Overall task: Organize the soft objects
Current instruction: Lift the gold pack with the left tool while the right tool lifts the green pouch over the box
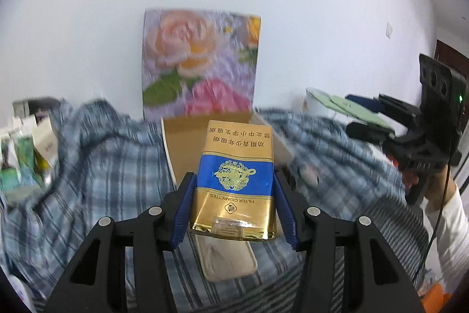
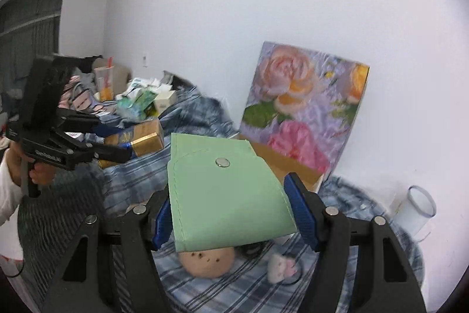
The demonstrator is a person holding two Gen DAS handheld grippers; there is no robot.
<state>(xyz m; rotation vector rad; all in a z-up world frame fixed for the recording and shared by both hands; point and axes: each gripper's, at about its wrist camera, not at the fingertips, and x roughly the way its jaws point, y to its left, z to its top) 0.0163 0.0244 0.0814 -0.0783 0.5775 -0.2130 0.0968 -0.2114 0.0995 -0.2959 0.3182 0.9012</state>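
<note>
My left gripper [image 1: 234,181] is shut on a gold and blue cigarette carton [image 1: 236,175] and holds it above the open cardboard box [image 1: 187,131]. The carton also shows in the right wrist view [image 2: 137,141]. My right gripper [image 2: 231,192] is shut on a flat light green pouch [image 2: 222,192] with a metal snap, held above the bed. The pouch also shows in the left wrist view [image 1: 348,106] at the right. A beige cushion [image 1: 227,257] lies under the carton. A round tan plush [image 2: 208,260] and a small white and pink plush [image 2: 281,269] lie below the pouch.
A blue plaid blanket [image 1: 96,166] covers the bed. A flower painting [image 2: 304,107] leans on the white wall behind the box. Boxes and packets [image 2: 143,101] pile up at the far left. A clear plastic cup [image 2: 416,210] stands at the right.
</note>
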